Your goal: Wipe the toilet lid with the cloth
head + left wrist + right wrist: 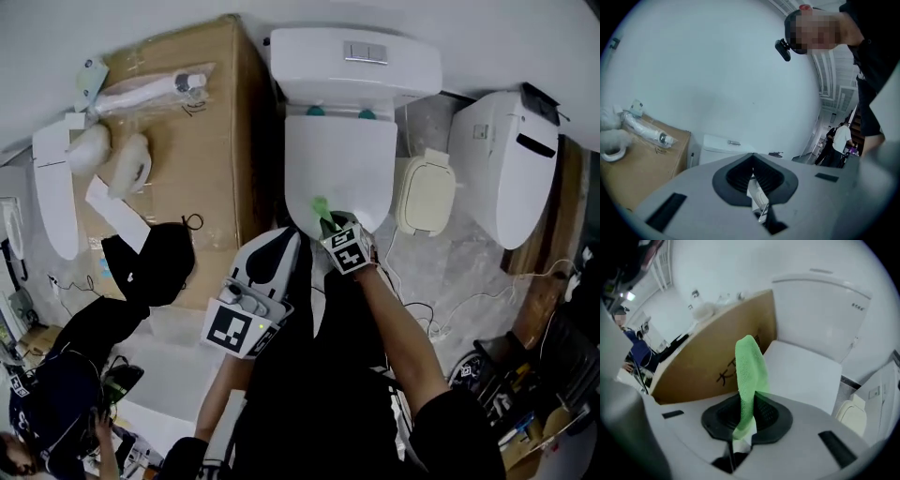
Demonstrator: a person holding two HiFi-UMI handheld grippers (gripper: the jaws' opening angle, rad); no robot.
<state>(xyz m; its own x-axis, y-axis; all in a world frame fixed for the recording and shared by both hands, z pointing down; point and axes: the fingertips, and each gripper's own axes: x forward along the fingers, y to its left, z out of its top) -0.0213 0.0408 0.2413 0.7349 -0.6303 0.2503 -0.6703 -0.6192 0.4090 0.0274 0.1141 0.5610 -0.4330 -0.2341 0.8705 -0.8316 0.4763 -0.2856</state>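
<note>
Pinching cloth (749,376) in my right claw (330,223), at near edge of lid (339,155); lid runs straight ahead. My left claw (753,180) pressed together, empty, farther back.

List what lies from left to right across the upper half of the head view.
Long white part → cardboard box → toilet lid → small cream lid → second white toilet. The green cloth in the right gripper overlaps the toilet lid, so it is left out.
</note>
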